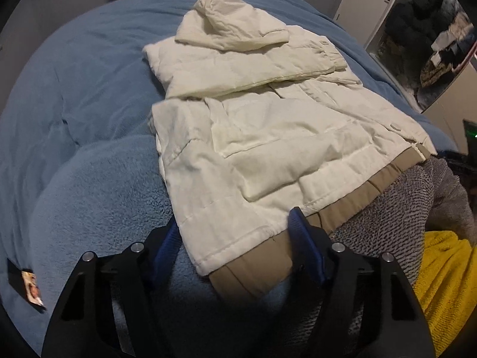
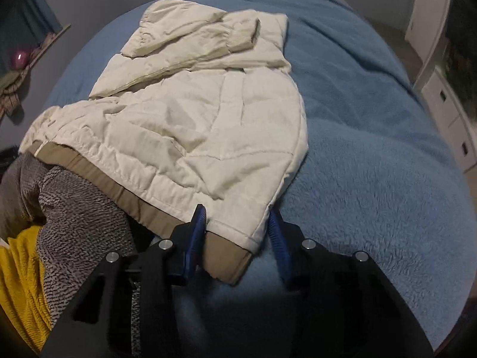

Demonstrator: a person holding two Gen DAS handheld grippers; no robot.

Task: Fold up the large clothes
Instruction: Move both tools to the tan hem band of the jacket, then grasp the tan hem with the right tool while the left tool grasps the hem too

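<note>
Nearest, the left gripper (image 1: pixel 235 238) is seen with jaws apart, straddling the jacket's (image 1: pixel 253 137) near-left hem corner; cloth lies between the blue pads (image 1: pixel 304 238) but a squeeze is not shown, so no grip is claimed. The right gripper (image 2: pixel 237 229) straddles the near-right hem corner likewise, jaws narrower yet still spread; its left pad touches or nearly touches the cloth, the right pad stands just beside the edge. No clamping is visible there either.

The tan hem band (image 1: pixel 259 268) is exposed under the cream shell along the near edge. It looks flatter and firmer than the quilting, so it is judged the better place to be pinched, both layers together, at the two corners.

The jacket lies flat on the blue blanket (image 2: pixel 372 164), sleeves crossed over the chest, hood (image 1: pixel 229 21) folded down at the far end. One side of the hem overlaps a grey knit (image 1: pixel 396 205), with yellow cloth (image 1: pixel 444 274) beside it.

Handling, as judged: padded, soft, light for its bulk, springy. A smooth shell is expected to slip from shallow pinches; deep bites are advised. Folds are likely to puff back up and the crossed sleeves may slide off when the hem is lifted.
</note>
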